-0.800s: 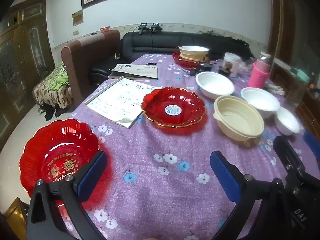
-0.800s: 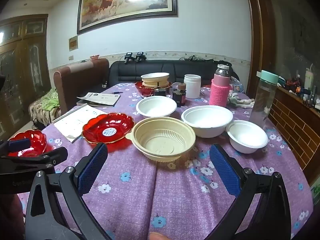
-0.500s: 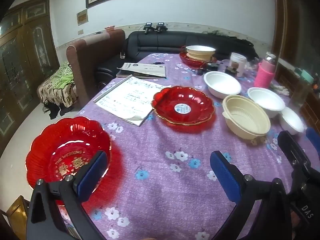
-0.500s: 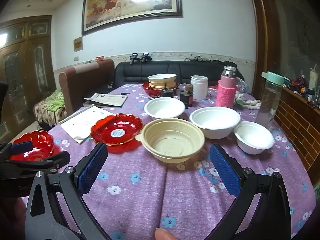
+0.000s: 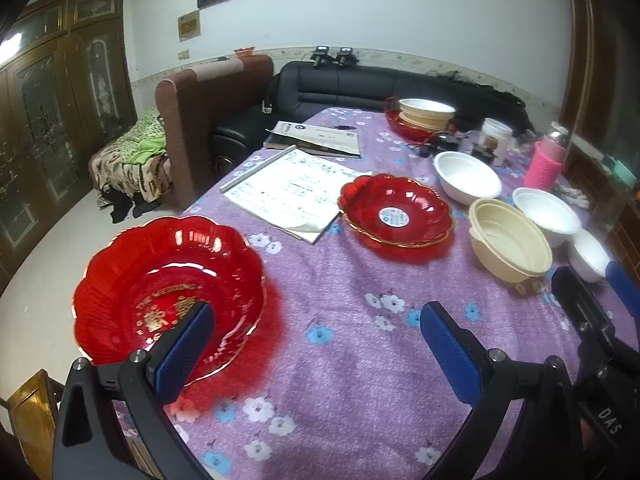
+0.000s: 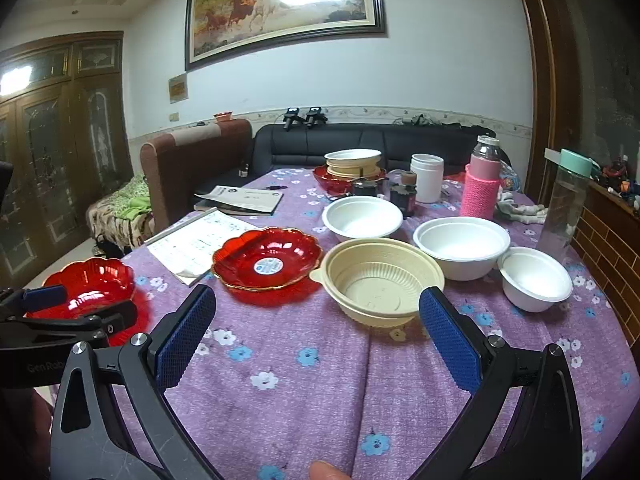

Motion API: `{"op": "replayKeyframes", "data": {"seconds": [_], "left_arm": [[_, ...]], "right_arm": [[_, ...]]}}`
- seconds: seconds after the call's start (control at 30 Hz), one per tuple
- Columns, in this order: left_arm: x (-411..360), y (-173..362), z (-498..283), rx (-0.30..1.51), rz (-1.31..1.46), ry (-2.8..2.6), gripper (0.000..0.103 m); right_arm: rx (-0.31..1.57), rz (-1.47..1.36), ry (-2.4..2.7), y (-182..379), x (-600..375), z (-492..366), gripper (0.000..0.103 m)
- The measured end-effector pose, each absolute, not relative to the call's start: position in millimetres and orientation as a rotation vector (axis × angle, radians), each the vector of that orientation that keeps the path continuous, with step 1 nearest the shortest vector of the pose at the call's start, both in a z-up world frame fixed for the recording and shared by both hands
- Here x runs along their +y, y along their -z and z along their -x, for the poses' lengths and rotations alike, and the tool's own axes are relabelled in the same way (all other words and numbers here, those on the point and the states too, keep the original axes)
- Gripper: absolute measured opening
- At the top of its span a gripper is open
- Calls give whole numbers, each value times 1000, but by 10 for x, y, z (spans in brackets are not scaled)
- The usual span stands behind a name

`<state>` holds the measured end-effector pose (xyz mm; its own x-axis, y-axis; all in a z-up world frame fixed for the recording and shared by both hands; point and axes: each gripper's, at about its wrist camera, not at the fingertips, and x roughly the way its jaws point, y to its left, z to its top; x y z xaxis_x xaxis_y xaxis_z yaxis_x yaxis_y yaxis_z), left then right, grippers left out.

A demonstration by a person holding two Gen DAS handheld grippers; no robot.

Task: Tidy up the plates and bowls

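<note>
Both grippers' jaws stand spread, gripping nothing. Nearest the left gripper (image 5: pixel 316 340), a scalloped red plate (image 5: pixel 168 292) with gold lettering sits at the surface's edge; farther, a second red plate (image 6: pixel 267 265), a ribbed cream bowl (image 6: pixel 378 280) and white bowls (image 6: pixel 460 247) beyond the right gripper (image 6: pixel 316 340).

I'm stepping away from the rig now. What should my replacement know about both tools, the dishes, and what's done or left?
Left tool: open, empty, one finger over the red wedding plate at the table's near left corner.
Right tool: open, empty, facing the beige bowl.
Loose: second red plate, three white bowls.
Done: a stack at the far end.
Left: gather the loose plates and bowls, probably by kind.
</note>
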<state>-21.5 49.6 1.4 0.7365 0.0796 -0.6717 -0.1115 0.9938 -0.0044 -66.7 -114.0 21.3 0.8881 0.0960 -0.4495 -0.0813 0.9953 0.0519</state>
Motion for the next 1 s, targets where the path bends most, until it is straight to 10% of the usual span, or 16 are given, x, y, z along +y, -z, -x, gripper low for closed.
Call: {"op": "replayKeyframes", "data": {"seconds": [1.0], "left_arm": [[2028, -12, 663, 685, 192, -467, 103]], "right_arm": [[681, -181, -416, -199, 103, 185, 103]]}}
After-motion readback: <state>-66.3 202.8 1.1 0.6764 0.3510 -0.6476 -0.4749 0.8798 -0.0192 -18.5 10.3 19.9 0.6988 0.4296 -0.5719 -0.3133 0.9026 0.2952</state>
